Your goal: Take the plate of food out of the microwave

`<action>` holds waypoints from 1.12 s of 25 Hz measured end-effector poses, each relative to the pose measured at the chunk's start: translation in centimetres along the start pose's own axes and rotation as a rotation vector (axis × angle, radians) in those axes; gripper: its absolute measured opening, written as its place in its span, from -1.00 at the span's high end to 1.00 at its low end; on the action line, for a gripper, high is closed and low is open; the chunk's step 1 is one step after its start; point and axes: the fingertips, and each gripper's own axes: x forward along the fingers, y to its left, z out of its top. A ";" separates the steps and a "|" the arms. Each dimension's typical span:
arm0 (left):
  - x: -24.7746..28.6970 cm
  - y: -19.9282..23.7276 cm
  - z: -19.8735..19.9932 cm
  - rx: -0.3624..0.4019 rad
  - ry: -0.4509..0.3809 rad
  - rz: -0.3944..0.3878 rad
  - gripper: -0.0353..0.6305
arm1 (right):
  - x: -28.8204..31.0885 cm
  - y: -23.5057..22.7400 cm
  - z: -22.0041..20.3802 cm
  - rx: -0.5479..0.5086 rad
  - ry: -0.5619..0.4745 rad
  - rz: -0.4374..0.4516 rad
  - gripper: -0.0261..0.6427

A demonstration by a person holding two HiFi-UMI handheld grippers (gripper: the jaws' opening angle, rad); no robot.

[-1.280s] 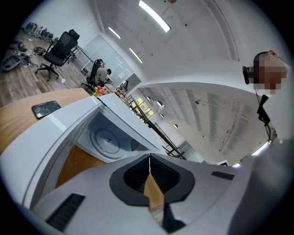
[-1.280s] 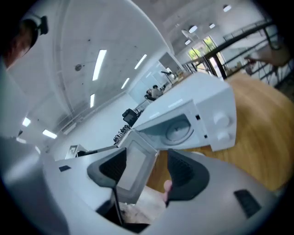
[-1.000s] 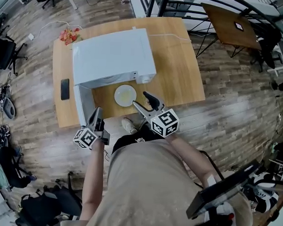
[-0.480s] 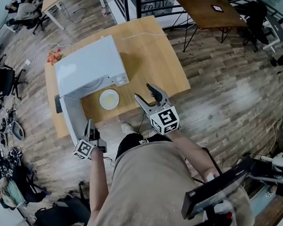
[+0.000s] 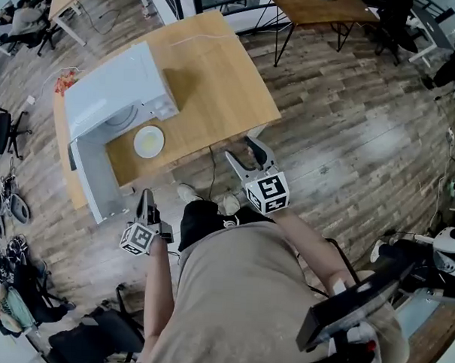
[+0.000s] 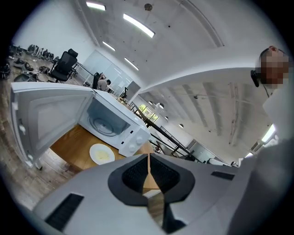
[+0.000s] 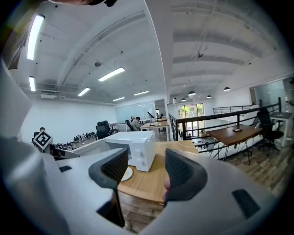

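Note:
A white plate of yellowish food (image 5: 149,141) lies on the wooden table (image 5: 209,78), just in front of the white microwave (image 5: 114,97), whose door (image 5: 88,182) hangs open to the left. Both grippers are held off the table, over the floor near the person's body. My left gripper (image 5: 146,196) is shut with nothing in it; the plate (image 6: 102,154) and the empty microwave cavity (image 6: 104,123) show far beyond its jaws. My right gripper (image 5: 241,151) stands open and empty, and in the right gripper view the plate (image 7: 126,173) sits beside the microwave (image 7: 133,149).
The table's near edge (image 5: 191,151) faces the person, whose feet stand on the wood-plank floor (image 5: 342,144). A darker table (image 5: 325,4) and office chairs are at the back. Something red (image 5: 66,78) lies at the table's far left corner.
The table, microwave and plate have slid up and left in the head view and look smaller. Both grippers now hang farther from the plate. Their jaws have not changed.

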 end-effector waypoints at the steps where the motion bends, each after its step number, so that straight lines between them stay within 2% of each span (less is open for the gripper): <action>1: -0.8 0.0 -0.8 0.008 0.006 0.009 0.88 | -0.9 -0.2 -1.3 0.024 0.023 -0.012 0.13; 5: -3.7 0.4 -2.2 0.037 0.002 0.044 0.88 | -2.9 -0.1 -5.2 0.140 0.104 -0.033 0.13; 11: -5.7 2.4 -1.9 -0.004 -0.017 0.069 0.88 | -1.9 3.2 -6.1 0.147 0.175 0.046 0.13; 13: -6.3 2.8 -1.6 -0.030 -0.018 0.064 0.88 | -1.7 4.4 -5.7 0.133 0.186 0.070 0.45; 15: -6.5 2.6 -0.6 -0.066 -0.025 0.039 0.88 | -1.4 5.5 -5.3 0.134 0.189 0.077 0.54; 21: -7.6 1.7 3.4 -0.091 -0.051 -0.055 0.88 | 0.4 12.0 -2.4 0.167 0.152 0.152 0.54; 28: -9.3 3.0 5.5 -0.121 -0.038 -0.127 0.88 | 2.1 19.5 -0.6 0.156 0.113 0.237 0.54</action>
